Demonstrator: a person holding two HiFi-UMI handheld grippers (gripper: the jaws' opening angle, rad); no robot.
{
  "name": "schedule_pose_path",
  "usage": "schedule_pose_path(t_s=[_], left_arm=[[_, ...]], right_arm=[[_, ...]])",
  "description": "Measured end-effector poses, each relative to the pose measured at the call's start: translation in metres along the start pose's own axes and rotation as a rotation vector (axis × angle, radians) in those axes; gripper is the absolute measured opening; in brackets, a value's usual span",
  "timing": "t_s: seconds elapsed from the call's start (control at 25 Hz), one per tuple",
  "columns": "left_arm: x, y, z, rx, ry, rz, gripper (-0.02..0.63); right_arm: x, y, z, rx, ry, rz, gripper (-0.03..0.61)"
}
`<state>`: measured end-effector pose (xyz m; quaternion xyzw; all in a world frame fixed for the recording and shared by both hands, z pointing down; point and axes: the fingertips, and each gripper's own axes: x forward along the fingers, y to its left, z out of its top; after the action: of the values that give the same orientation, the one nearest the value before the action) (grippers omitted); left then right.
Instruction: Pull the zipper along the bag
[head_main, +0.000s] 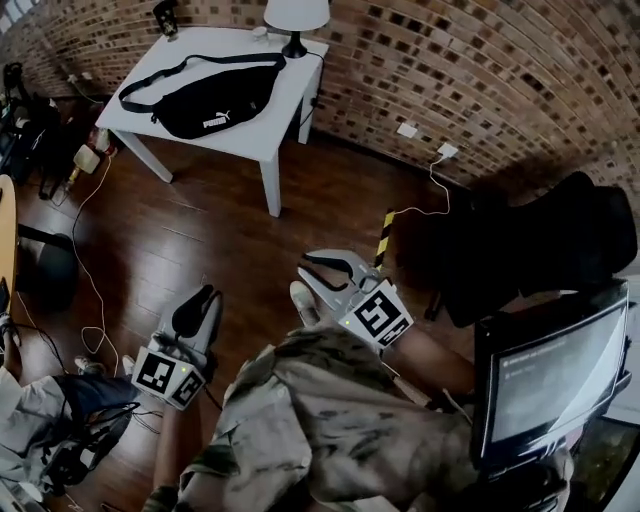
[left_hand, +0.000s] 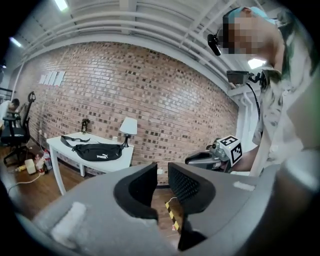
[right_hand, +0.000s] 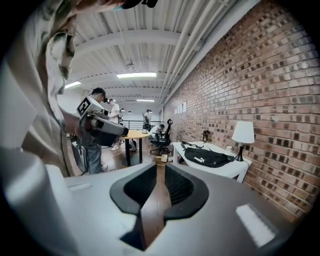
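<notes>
A black waist bag (head_main: 205, 105) with a white logo lies on the small white table (head_main: 270, 135) by the brick wall, far from both grippers. No zipper pull can be made out at this distance. My left gripper (head_main: 200, 305) is held low over the wooden floor, jaws apart with nothing between them. My right gripper (head_main: 318, 275) hovers beside it, also open and empty. In the left gripper view the bag (left_hand: 97, 151) shows well beyond the gripper (left_hand: 161, 172). The right gripper view has the bag (right_hand: 207, 158) off to the right of the gripper (right_hand: 160, 167).
A white lamp (head_main: 295, 20) stands at the table's back corner. A black chair (head_main: 540, 240) and a monitor (head_main: 555, 380) are at my right. Cables and bags lie along the left floor (head_main: 90, 290). Yellow-black tape (head_main: 384, 235) marks the floor. People sit by a round table (right_hand: 132, 135).
</notes>
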<state>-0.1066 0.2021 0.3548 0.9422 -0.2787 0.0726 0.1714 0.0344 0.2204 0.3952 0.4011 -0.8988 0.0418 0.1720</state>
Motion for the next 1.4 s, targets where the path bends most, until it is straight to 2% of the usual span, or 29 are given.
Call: schedule_pose_path(t_s=[0.16,0.32,0.48,0.64,0.84,1.2,1.4], left_arm=[[-0.062,-0.037,-0.021,-0.094,-0.052,-0.081,0.071],[-0.104,-0.065,-0.049,-0.073,-0.025,-0.142,0.072],[-0.127,-0.08,-0.062,-0.059,-0.003,-0.157,0.072],[-0.136,-0.099,-0.067,-0.016,0.009,-0.152,0.072],[-0.131,-0.125,-0.063,-0.016,0.014,-0.158,0.071],[-0.109,-0.219,-0.066,0.041,0.01,-0.147,0.071],[-0.1,-0.248,-0.07,0.021,0.015,-0.122,0.071]], right_arm=[[-0.021,0.08,0.006,0.005,0.003,-0.011,0.055],[-0.041,0.142,0.008,0.014,0.009,-0.036,0.055],[-0.062,0.177,0.01,0.015,0.024,-0.062,0.054],[-0.079,0.192,0.013,0.007,0.026,-0.073,0.054],[-0.101,0.191,0.015,-0.009,0.005,-0.06,0.054],[-0.186,0.194,-0.004,-0.017,-0.032,-0.035,0.052],[-0.214,0.189,-0.012,-0.032,-0.043,-0.009,0.048]])
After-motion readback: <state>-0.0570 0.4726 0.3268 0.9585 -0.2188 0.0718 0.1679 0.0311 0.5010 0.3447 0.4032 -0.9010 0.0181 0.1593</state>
